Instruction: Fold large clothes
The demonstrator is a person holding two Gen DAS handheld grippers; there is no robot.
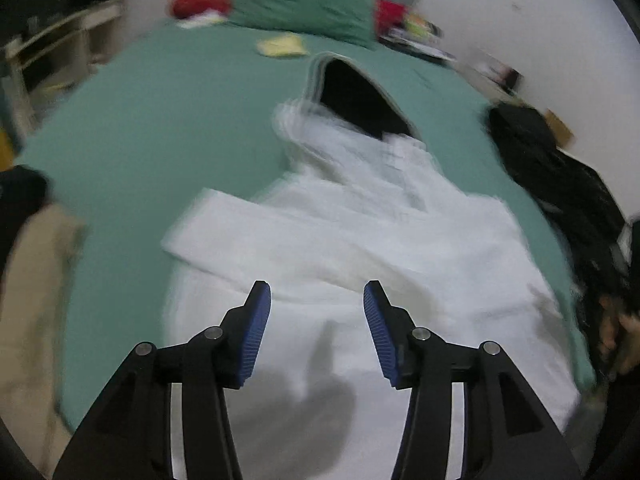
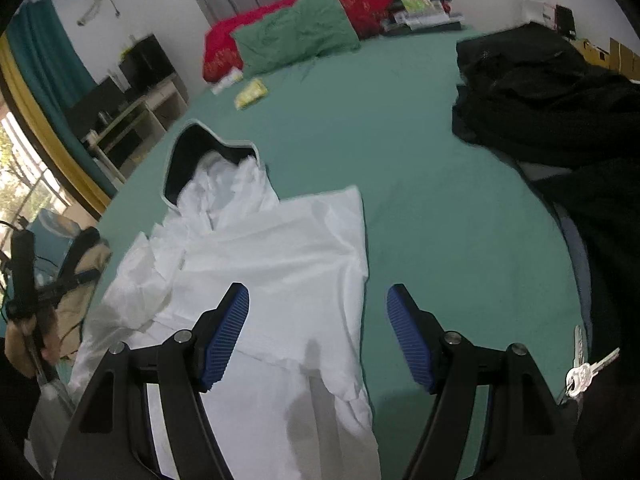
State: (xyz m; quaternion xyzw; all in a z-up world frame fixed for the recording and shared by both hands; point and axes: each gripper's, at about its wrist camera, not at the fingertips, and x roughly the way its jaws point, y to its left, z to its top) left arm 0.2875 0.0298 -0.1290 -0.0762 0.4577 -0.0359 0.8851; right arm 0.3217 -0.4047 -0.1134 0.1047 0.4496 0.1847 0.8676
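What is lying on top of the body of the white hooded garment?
A white sleeve is folded across the white hooded garment, which lies on the green bedsheet. The garment's front under the sleeve is covered and cannot be seen.

Green-sheeted bed [image 2: 420, 184]. White hooded garment [image 2: 256, 264] spread directly beneath the right hand-held gripper [image 2: 318, 332]. Black clothing heap [image 2: 532, 96] far right of it. Green pillow [image 2: 296, 32], red pillows [image 2: 228, 44] and yellow packet [image 2: 250, 94] well beyond, toward the headboard.
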